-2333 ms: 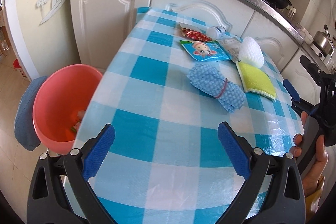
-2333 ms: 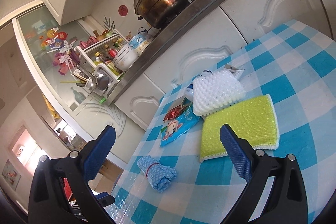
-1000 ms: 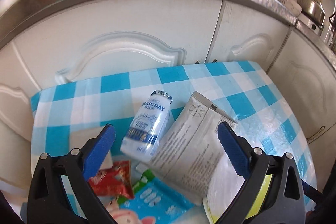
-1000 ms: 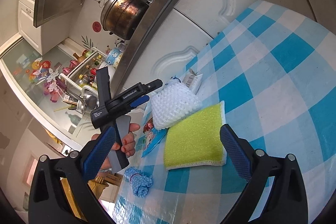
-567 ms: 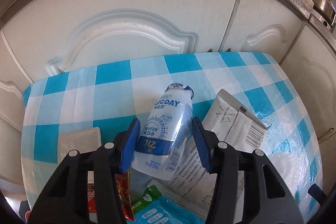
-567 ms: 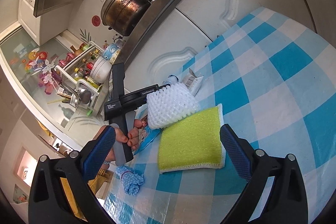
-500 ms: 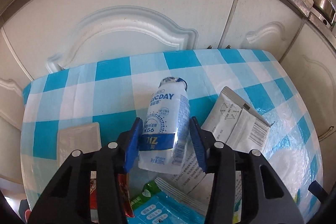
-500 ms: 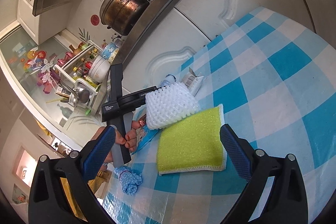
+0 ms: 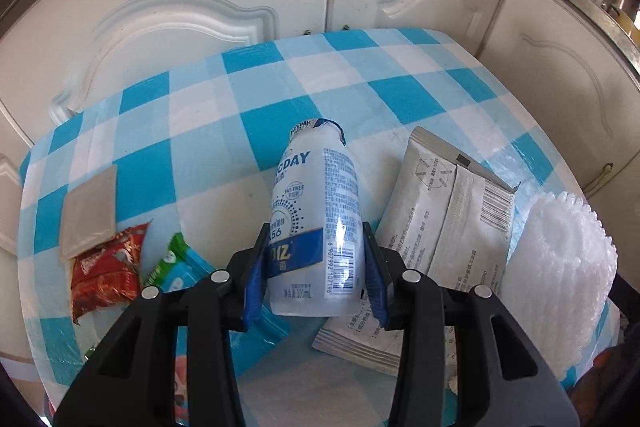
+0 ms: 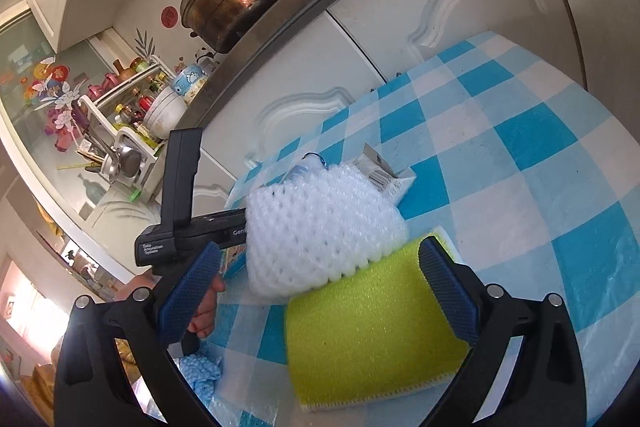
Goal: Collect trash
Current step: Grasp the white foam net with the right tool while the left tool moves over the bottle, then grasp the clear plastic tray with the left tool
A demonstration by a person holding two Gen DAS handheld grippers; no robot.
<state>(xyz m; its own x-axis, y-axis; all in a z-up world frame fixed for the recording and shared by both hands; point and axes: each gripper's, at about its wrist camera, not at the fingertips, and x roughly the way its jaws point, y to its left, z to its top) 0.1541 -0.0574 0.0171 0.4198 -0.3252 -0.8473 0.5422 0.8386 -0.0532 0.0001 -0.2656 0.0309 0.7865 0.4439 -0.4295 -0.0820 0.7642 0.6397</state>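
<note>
Blue-padded left tongs pinching a white plastic bottle, lower centre of the left wrist view.
Jaws have just been closing; pads now press on both sides of the bottle's base, its cap end pointing toward the upper frame over the blue-checked counter. Grey sachet just right of the bottle, red wrapper at left. Right tongs spread wide, nothing between them, above a yellow-green sponge and white foam net.

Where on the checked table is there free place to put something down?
Free: the checked cloth behind the bottle, toward the cabinet doors, and the stretch right of the green sponge. Crowded: around the bottle, with wrappers, grey pouch and white foam net.
</note>
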